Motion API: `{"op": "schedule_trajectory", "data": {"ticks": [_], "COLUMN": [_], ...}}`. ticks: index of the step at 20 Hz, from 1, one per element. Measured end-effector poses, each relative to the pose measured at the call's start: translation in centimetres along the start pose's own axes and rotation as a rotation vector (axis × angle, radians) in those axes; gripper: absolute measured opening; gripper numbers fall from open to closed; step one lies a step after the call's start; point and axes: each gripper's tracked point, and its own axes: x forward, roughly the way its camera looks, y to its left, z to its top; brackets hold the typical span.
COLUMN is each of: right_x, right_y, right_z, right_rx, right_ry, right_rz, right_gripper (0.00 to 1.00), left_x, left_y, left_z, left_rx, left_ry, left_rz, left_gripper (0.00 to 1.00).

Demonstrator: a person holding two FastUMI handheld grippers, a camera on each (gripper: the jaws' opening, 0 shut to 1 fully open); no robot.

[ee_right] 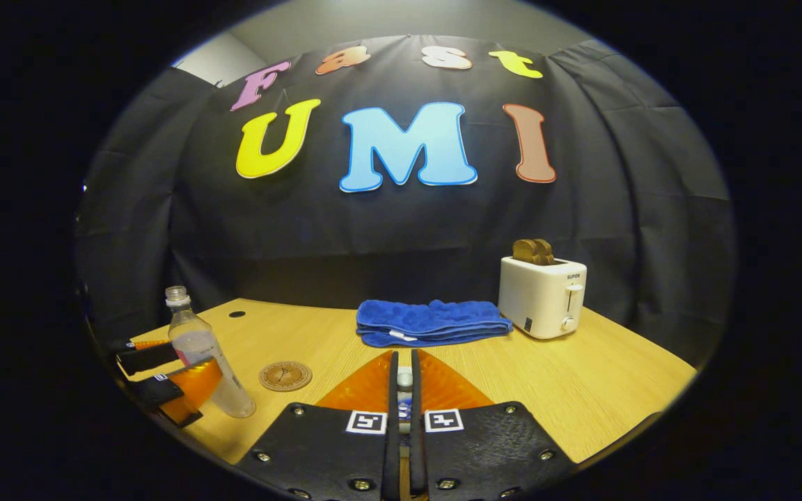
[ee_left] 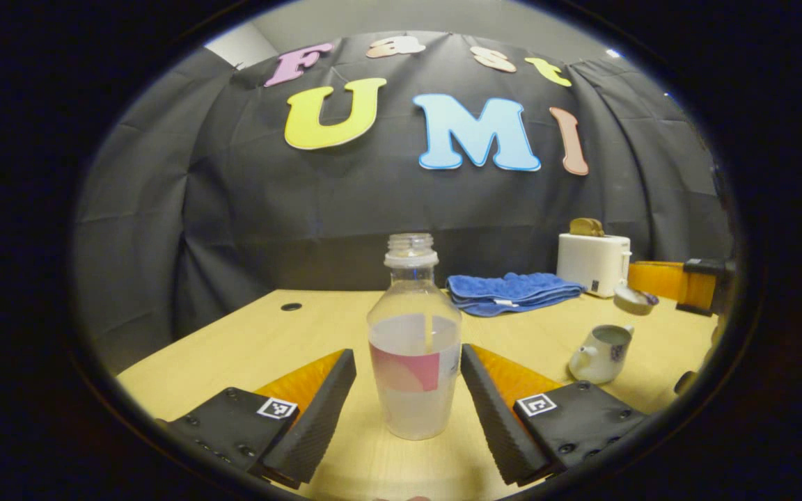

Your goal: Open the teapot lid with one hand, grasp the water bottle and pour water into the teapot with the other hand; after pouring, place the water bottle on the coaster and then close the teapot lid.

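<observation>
A clear water bottle [ee_left: 415, 334], uncapped and half full, stands on the wooden table [ee_left: 269, 341]. My left gripper [ee_left: 408, 353] is open, with one finger on each side of the bottle and small gaps showing. The white teapot [ee_left: 599, 353] sits to the right with its top open. Above it the lid [ee_left: 634, 298] hangs from my right gripper [ee_left: 658, 289]. In the right gripper view my right gripper [ee_right: 404, 365] is shut on the lid's knob [ee_right: 405, 380], and the rest of the lid is hidden below. There the bottle [ee_right: 195, 341] stands at far left, the round coaster [ee_right: 285, 376] just to its right.
A folded blue towel [ee_right: 429, 321] lies at the back of the table. A white toaster [ee_right: 542, 296] with toast in its slots stands to the right of it. A small dark hole [ee_left: 291, 306] marks the table's far left part.
</observation>
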Motion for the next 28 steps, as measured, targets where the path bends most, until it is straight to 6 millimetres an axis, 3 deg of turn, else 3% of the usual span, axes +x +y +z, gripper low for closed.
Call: {"op": "schedule_trajectory", "data": {"ticks": [4,7,11,21,28], "right_x": [-0.7,-0.9,-1.2,-1.9,-2.4], "right_y": [-0.6,-1.0,-1.6,-4.4,-7.0], "right_z": [0.5,0.4,0.0,-0.8,-1.2], "right_rx": [-0.005,0.002,0.014,0.04,0.063], "right_ry": [-0.017,-0.021,-0.014,-0.005,-0.005], "right_rz": [-0.007,-0.008,-0.016,-0.058,-0.097], "right_gripper": [0.06,0.06,0.06,0.06,0.06], "left_x": [1.2,1.3,1.6,2.9,3.8], "left_y": [-0.3,-0.5,-0.6,-1.2,-4.3], "left_z": [-1.5,-1.4,-1.3,2.3,3.5], "left_rx": [-0.001,0.01,0.044,0.373,0.637], "left_ry": [0.041,0.037,0.034,-0.027,-0.052], "left_rz": [-0.007,-0.016,-0.043,-0.04,-0.086], "left_gripper": [0.98,0.89,0.87,0.86,0.87]}}
